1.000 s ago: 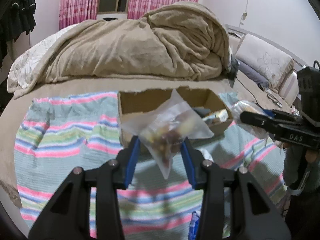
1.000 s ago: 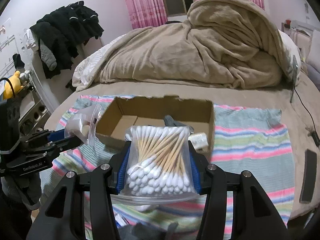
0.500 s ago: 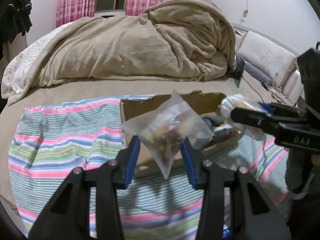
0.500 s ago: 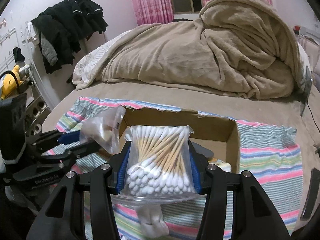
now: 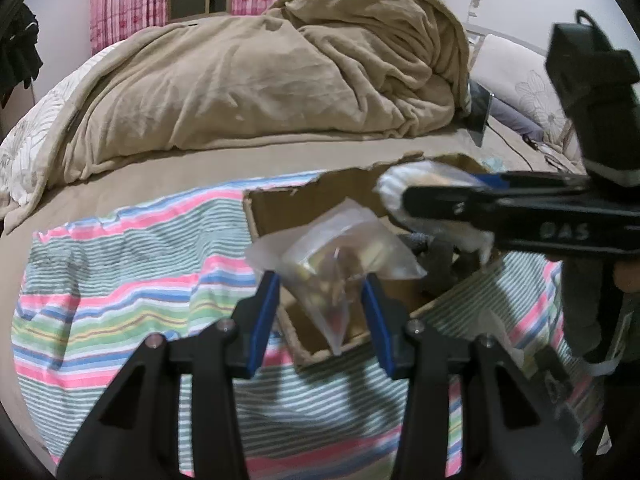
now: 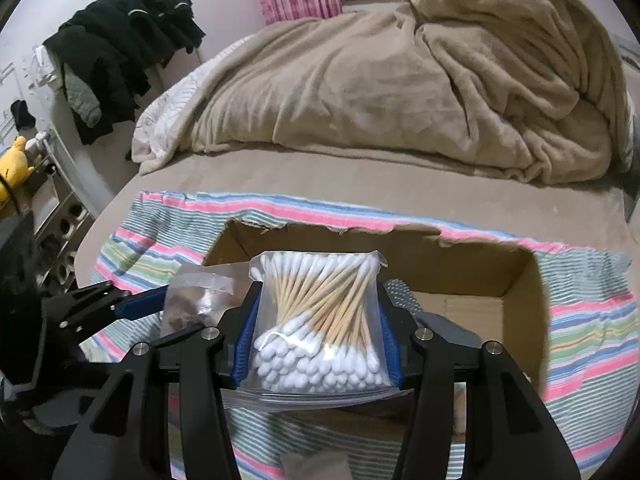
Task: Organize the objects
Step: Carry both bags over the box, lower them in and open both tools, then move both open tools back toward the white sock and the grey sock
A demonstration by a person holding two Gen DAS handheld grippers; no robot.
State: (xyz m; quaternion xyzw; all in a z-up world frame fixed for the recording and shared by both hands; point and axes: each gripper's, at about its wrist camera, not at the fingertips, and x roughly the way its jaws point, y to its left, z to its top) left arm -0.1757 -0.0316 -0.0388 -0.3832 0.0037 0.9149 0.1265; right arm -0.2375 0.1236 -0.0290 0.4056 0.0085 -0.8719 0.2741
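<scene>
Left hand-held gripper (image 5: 320, 296): its blue pads flank a small clear bag of brownish contents (image 5: 336, 268), held over the near left corner of the open cardboard box (image 5: 288, 208); the contents are too blurred to identify, and whether the pads press the bag or merely bracket it cannot be settled, the jaws being set fairly narrow. Right hand-held gripper (image 6: 318, 324): clamped on a clear zip bag of cotton swabs (image 6: 316, 320), wooden stems fanned upward, white tips massed at the bottom, held above the near edge of the box. The box rests on a striped cloth (image 5: 120, 280) spread at the foot of the bed (image 6: 320, 176), with a heaped beige blanket (image 5: 260, 76) behind it. In the left wrist view the right hand-held gripper crosses from the right edge as a dark blurred bar, hiding the right half of the box; only the swab bag's white end shows beyond it, and dark items inside the box are indistinct. The right wrist view alone shows the box's bare floor at its far right corner, a grey textured object partly hidden behind the right jaw, dark clothes (image 6: 120, 52) piled at the left wall, and a yellow plush toy (image 6: 14, 160) cut off by the frame. Pink curtains (image 5: 128, 0) appear in both views.
</scene>
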